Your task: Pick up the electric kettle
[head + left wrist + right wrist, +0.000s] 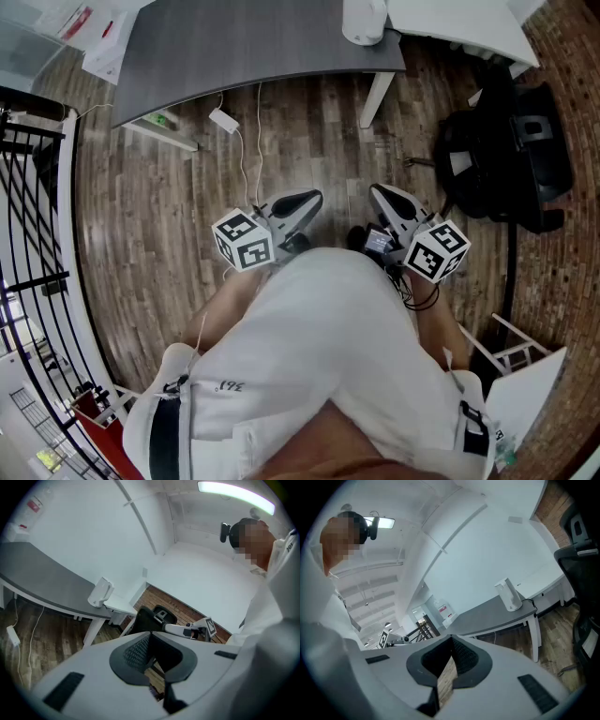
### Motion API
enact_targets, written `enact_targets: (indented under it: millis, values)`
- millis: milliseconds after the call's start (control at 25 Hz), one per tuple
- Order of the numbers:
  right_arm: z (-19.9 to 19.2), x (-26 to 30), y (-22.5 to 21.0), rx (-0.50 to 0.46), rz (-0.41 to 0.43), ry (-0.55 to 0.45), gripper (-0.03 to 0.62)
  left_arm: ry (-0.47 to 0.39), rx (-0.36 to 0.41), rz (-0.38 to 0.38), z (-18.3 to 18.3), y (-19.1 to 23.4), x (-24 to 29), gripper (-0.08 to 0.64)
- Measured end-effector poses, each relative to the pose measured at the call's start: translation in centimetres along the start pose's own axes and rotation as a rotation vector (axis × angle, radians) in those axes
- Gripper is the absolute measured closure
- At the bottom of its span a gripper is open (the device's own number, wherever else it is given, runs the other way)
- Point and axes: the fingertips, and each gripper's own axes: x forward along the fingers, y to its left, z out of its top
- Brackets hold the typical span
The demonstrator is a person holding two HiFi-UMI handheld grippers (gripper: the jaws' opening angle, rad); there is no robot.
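Left gripper [298, 204] and right gripper [392, 201] jaws together, empty; kettle [364, 19] white, smooth, cylindrical, upright at matte grey desk [234, 47] corner.

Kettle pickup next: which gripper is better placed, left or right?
Right, marginally. In the head view the right gripper sits nearly in line with the kettle on the desk; the left gripper is offset. Both shut and far off.

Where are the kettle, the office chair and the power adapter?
electric kettle [364, 21], head view, middle of its white body.
office chair [506, 155], head view, middle of its black bulk.
power adapter [223, 120], head view, its white block.
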Motion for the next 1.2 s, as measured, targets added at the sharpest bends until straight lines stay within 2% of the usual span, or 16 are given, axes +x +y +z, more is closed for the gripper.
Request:
enact_targets:
  millis: [240,440,560,800,1200]
  values:
    - [-0.1,0.0,-0.1,-0.013,-0.007,0.004,0.586,0.003,0.002,0.000,-0.2,0.0,0.0,0.547]
    - [-0.4,0.2,0.0,0.026,0.023,0.017,0.586,0.001,0.001,0.001,-0.2,0.0,0.1,0.548]
    - [-0.2,0.2,0.1,0.052,0.025,-0.007,0.584,-0.003,-0.002,0.003,-0.2,0.1,-0.1,0.548]
    - [0.7,0.1,-0.5,0.037,0.009,-0.043,0.581,-0.004,-0.006,0.005,-0.2,0.2,-0.1,0.547]
    - [0.9,-0.3,-2.0,0.015,-0.042,-0.039,0.526,-0.010,-0.023,0.027,-0.4,0.3,0.3,0.547]
